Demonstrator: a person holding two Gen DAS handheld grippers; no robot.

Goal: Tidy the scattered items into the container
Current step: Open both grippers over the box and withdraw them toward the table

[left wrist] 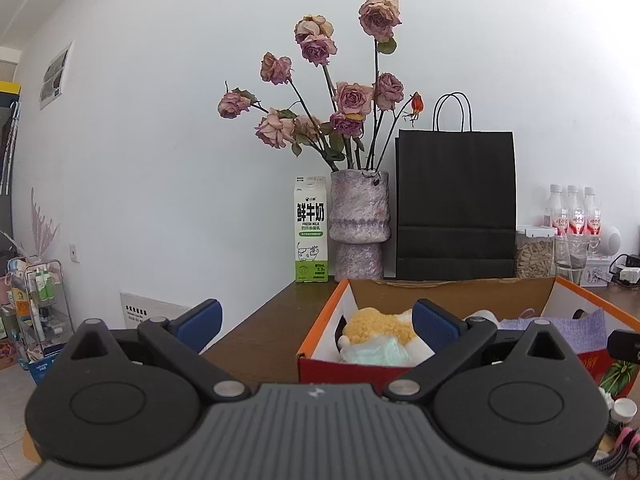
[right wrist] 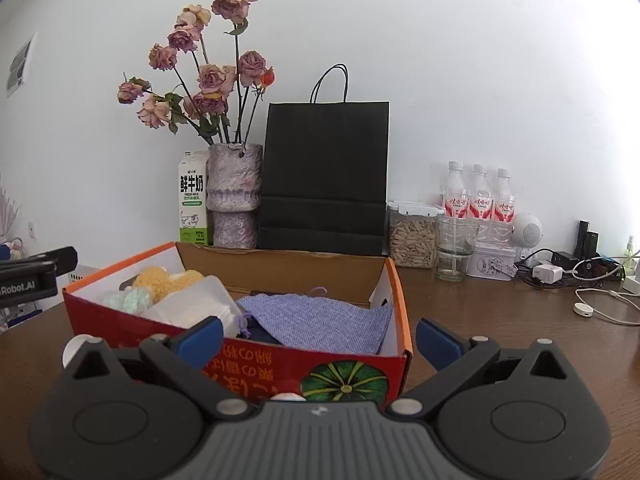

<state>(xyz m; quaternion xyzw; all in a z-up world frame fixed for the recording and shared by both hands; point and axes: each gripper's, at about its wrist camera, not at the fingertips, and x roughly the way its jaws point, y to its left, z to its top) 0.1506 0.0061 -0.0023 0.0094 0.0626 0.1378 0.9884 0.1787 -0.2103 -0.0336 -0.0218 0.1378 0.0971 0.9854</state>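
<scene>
An orange and red cardboard box (right wrist: 360,372) stands on the brown table; its front rim also shows in the left wrist view (left wrist: 320,334). Inside lie a yellow fuzzy toy (left wrist: 378,324), a pale green crumpled item (left wrist: 380,352), a clear plastic piece (right wrist: 200,306) and a lilac knitted cloth (right wrist: 320,320). My left gripper (left wrist: 318,322) is open and empty, at the box's left front corner. My right gripper (right wrist: 320,338) is open and empty, in front of the box's near wall. Small white and pink items (left wrist: 622,412) lie by the box's right side.
Against the wall stand a milk carton (right wrist: 193,204), a vase of dried roses (right wrist: 234,196), a black paper bag (right wrist: 324,184), a seed jar (right wrist: 412,236), a glass (right wrist: 454,250), three bottles (right wrist: 478,200) and chargers with cables (right wrist: 560,270). The table's left edge drops off by a metal rack (left wrist: 40,304).
</scene>
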